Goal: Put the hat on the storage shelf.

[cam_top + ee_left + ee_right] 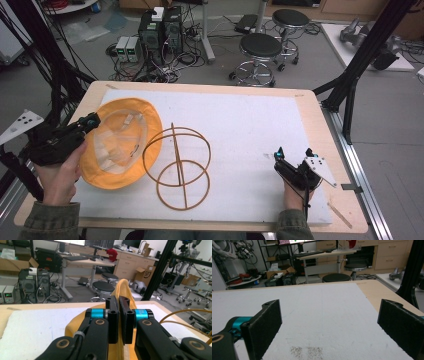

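A yellow bucket hat (120,140) lies upside down at the left of the white foam mat (240,130), its pale lining facing up. My left gripper (91,120) is shut on the hat's brim at its left edge; in the left gripper view the yellow brim (122,288) rises between the closed jaws of the left gripper (119,315). A thin wooden hat stand of rings (177,165) lies on the mat just right of the hat. My right gripper (292,156) rests low at the mat's right front, open, with bare mat between the jaws in the right gripper view (329,327).
The wooden table's edge (325,130) frames the mat. Black frame posts (365,55) stand at the right rear and cables hang at the left. Two stools (260,50) and computer boxes sit on the floor beyond the table.
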A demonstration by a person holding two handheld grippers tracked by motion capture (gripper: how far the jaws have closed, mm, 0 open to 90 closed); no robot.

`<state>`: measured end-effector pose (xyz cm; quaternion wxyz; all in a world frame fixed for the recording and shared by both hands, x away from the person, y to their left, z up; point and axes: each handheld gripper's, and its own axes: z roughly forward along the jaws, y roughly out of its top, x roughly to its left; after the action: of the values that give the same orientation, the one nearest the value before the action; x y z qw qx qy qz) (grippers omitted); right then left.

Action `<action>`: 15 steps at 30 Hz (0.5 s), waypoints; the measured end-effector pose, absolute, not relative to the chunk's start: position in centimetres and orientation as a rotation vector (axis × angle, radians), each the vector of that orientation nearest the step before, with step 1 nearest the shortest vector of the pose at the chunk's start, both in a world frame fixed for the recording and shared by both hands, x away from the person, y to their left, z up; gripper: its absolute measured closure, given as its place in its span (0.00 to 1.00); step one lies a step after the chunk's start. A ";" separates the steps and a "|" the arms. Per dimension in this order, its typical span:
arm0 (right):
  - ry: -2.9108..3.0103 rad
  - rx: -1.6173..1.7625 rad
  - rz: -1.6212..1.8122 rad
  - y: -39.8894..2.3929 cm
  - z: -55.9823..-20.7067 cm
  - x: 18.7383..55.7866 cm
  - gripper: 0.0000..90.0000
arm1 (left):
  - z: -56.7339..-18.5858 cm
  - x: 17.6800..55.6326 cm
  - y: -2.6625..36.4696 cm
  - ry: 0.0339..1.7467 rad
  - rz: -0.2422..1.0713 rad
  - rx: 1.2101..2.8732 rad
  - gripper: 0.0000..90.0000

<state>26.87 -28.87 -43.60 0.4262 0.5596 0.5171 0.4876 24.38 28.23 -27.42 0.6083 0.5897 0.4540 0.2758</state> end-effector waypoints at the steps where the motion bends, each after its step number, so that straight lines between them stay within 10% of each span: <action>1: 1.292 1.399 1.219 -28.9 -43.6 26.9 0.05 | -27.3 24.3 28.1 1.041 0.643 1.361 0.96; 15: 1.294 1.397 1.223 -28.8 -43.6 26.8 0.05 | -24.7 22.6 25.8 0.876 0.720 1.343 0.96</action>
<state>26.84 -28.83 -43.61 0.4253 0.5587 0.5176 0.4889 22.61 25.79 -24.71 0.6382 0.5882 0.3836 0.3157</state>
